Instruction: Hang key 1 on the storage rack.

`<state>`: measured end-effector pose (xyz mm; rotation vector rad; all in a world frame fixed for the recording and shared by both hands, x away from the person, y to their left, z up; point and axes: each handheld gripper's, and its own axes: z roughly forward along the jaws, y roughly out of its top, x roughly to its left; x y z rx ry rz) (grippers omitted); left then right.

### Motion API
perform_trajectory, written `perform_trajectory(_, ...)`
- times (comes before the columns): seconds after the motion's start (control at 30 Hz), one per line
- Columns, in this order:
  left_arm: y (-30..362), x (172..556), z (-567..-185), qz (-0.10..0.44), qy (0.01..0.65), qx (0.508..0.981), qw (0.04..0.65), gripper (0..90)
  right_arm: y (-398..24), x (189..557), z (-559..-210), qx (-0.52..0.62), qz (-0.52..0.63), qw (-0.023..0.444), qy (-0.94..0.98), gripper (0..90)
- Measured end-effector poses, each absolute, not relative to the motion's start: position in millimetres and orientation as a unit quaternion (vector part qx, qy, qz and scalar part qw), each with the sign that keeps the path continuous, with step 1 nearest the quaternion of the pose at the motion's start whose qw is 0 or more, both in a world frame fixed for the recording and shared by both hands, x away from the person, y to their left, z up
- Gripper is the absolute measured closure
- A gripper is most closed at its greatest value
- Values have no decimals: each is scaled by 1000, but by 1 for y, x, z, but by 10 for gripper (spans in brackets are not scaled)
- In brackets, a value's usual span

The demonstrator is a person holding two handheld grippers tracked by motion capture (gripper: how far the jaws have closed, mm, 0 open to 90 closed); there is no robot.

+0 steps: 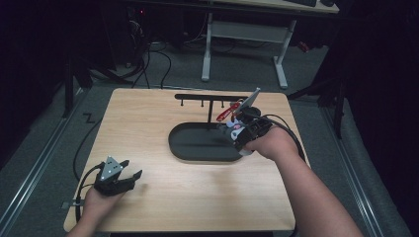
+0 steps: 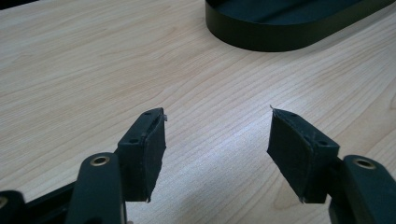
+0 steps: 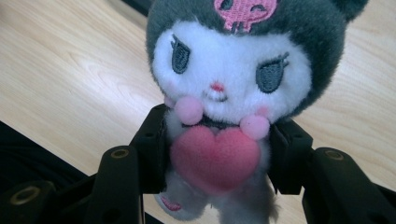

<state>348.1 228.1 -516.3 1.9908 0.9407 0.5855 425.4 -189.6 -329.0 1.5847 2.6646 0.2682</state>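
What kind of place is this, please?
Probably a lab or workshop set up for recording: a wooden table among dark curtains, cables on the grey floor, a white-legged desk behind, and a hook stand on its tray.

plush toy [image 3: 231, 88] ears cut off by top edge, feet cropped below, black tray [image 2: 289, 23] partly cropped

Grey-and-white plush toy [image 3: 224, 93], pink heart
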Motion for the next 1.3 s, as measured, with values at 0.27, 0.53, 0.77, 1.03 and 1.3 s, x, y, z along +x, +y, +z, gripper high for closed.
perform_trajectory(0.27,230,348,-516,233,378,792,420,368,-185,437,-321,510,90,21,855,486)
perform_trajectory(0.53,231,349,-516,233,379,792,419,369,-180,452,-314,515,93,19,852,486)
perform_trajectory(0.77,231,349,-516,234,379,792,417,370,-175,461,-305,516,101,23,850,486)
perform_trajectory(1.03,232,349,-516,233,379,792,418,373,-169,471,-297,516,107,30,849,486)
perform_trajectory(1.3,232,349,-516,233,377,794,416,373,-164,478,-293,517,114,36,847,486)
